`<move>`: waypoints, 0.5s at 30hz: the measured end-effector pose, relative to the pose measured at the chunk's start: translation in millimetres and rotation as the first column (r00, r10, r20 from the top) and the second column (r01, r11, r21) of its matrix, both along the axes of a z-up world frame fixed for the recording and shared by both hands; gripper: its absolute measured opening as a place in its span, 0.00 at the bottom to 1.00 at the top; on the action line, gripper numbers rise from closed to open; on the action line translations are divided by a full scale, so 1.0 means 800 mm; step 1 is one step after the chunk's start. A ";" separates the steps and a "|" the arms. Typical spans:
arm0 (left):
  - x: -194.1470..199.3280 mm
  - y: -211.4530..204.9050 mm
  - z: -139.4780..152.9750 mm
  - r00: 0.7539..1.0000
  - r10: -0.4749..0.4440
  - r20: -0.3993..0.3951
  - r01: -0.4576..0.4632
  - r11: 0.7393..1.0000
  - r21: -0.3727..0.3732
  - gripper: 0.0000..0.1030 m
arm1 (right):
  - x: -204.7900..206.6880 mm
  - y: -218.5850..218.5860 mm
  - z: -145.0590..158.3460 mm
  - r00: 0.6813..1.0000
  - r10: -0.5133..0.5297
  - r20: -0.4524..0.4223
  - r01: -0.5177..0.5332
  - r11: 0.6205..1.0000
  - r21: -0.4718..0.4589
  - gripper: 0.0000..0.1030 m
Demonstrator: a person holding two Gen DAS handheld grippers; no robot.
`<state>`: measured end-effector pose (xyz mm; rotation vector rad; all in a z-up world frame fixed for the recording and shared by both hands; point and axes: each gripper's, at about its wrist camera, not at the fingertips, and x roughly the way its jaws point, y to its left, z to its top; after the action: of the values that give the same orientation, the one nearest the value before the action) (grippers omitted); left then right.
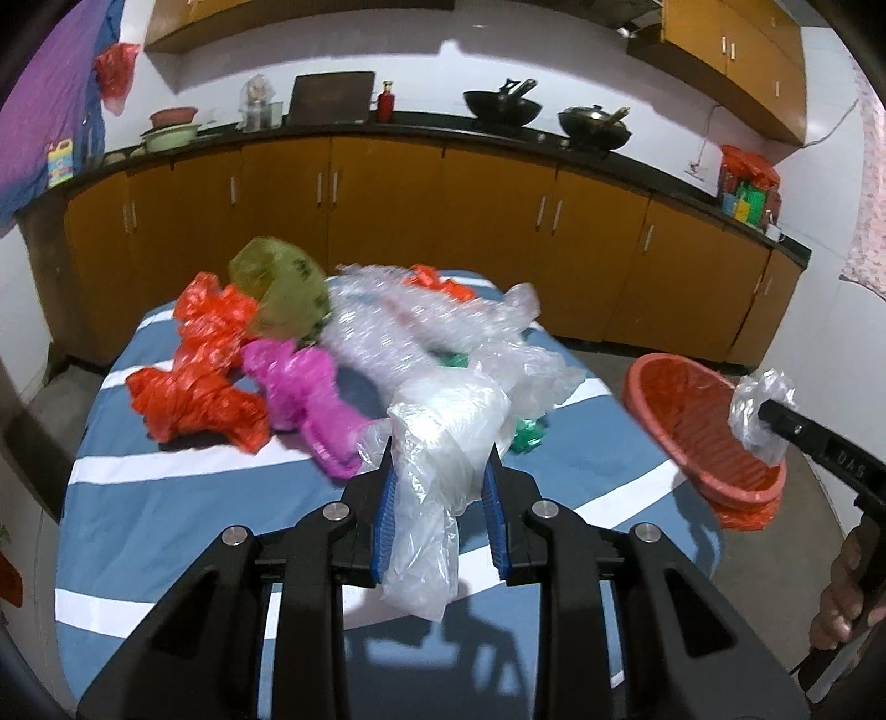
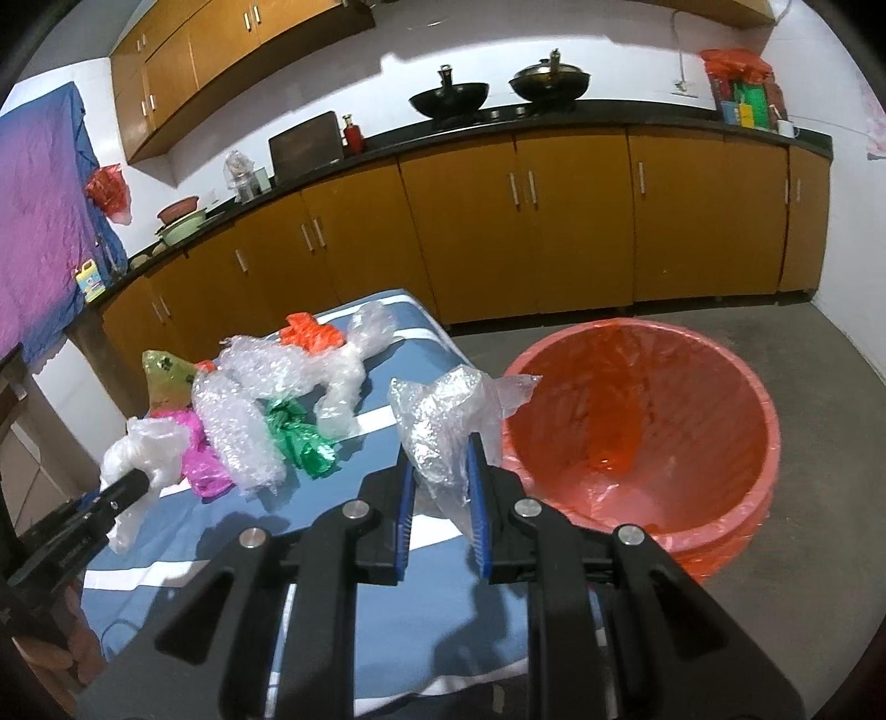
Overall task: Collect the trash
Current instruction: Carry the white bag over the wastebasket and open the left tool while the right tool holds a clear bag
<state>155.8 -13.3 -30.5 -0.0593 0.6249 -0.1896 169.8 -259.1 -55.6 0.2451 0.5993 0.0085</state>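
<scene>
Open bin mouth (image 2: pixel 637 432) beside table edge (image 2: pixel 443 343), bags (image 2: pixel 249 410) left

Crumpled plastic bags (image 1: pixel 266 376) strewn beside red-lined bin (image 2: pixel 758 387).

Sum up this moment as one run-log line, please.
left hand-held gripper: grips clear bag | right hand-held gripper: grips bubble wrap piece | red bin: beside table

Brown cupboards (image 2: pixel 570 221) run along white walls (image 2: pixel 443 50), under a black counter (image 1: pixel 637 160) with two dark pans (image 2: pixel 448 99). The floor (image 2: pixel 819 343) is grey. More cupboards (image 1: pixel 736 50) hang up high.
</scene>
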 end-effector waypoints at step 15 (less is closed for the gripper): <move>0.014 -0.099 0.021 0.990 -0.133 0.038 0.133 0.991 -0.010 0.27 | -0.014 -0.078 0.010 0.993 -0.112 0.030 0.113 0.993 -0.027 0.18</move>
<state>167.1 -92.9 -14.0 -0.0263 0.5913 -0.3233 158.4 -321.3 -47.6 0.2501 0.5566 -0.1049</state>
